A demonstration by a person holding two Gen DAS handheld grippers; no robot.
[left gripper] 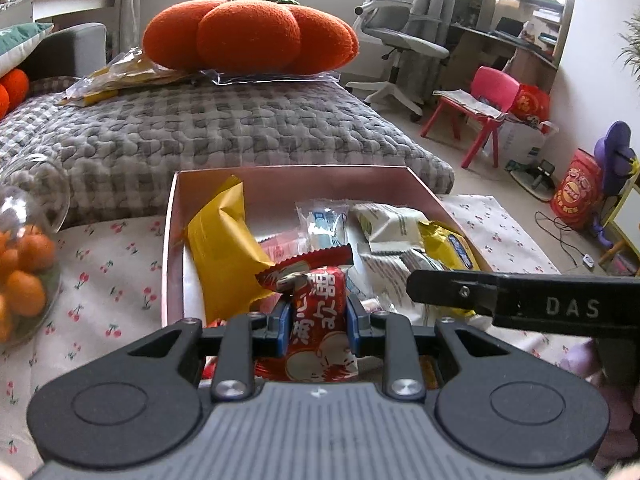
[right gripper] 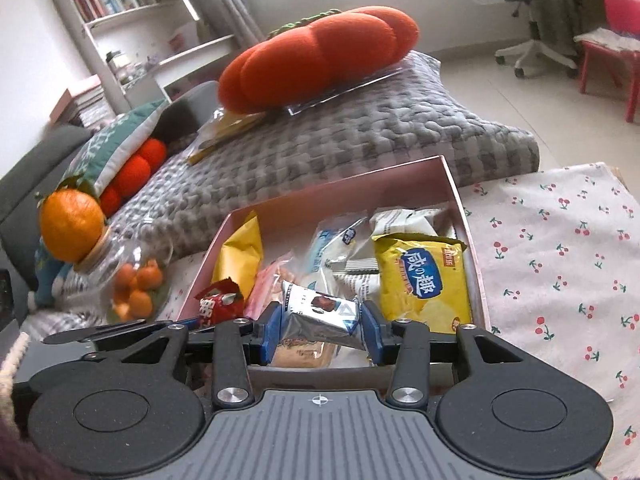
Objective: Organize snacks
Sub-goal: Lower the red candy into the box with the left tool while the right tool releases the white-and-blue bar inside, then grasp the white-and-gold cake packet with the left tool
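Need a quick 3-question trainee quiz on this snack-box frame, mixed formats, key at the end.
1. True or false: the left gripper is shut on a red snack packet.
2. What does the right gripper hold? A) silver snack packet B) orange C) yellow bag
3. Fill in: the yellow biscuit bag lies inside the pink ____.

Key: 1 true; 2 A, the silver snack packet; 3 box.

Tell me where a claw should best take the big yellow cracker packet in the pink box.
Probably the yellow cracker packet by its near crimped edge, from above. It lies flat, face up, against the pink box's right wall, which blocks a side approach. Both claws already hold other snacks.
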